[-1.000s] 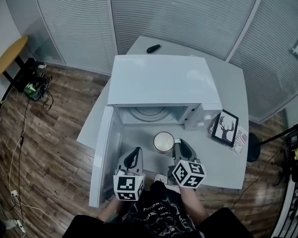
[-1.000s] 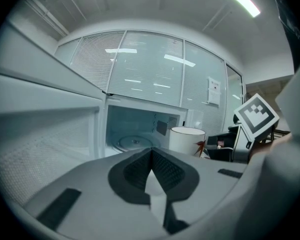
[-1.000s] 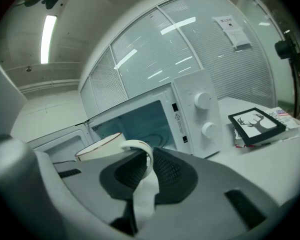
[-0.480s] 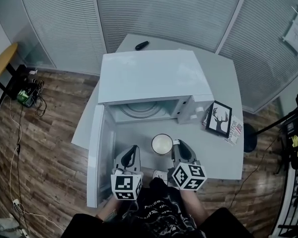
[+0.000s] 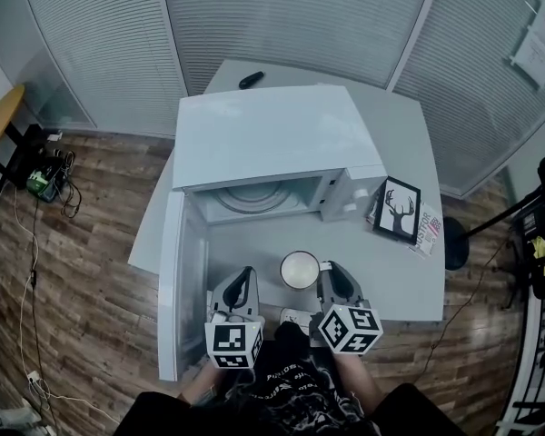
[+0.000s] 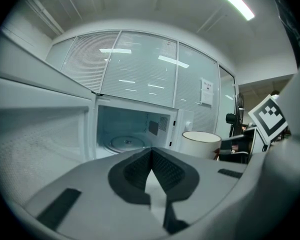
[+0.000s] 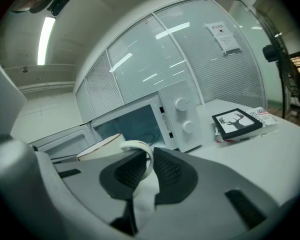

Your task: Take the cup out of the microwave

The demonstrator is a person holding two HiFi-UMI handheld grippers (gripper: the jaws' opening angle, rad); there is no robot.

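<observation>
head view: the cup (image 5: 300, 269) is outside the microwave (image 5: 272, 139), near the table's (image 5: 409, 275) front edge. left gripper view: the left gripper (image 6: 151, 156) is closed and empty. right gripper view: the right gripper (image 7: 146, 159) pinches only the cup's handle, so the cup could swing or slip. the wall notice (image 7: 224, 36) and the print beside the deer picture (image 7: 237, 122) are too small to read.

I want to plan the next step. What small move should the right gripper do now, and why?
Probably lower the cup onto the table: the right gripper grips its handle, and the cup is already outside the open microwave.
</observation>
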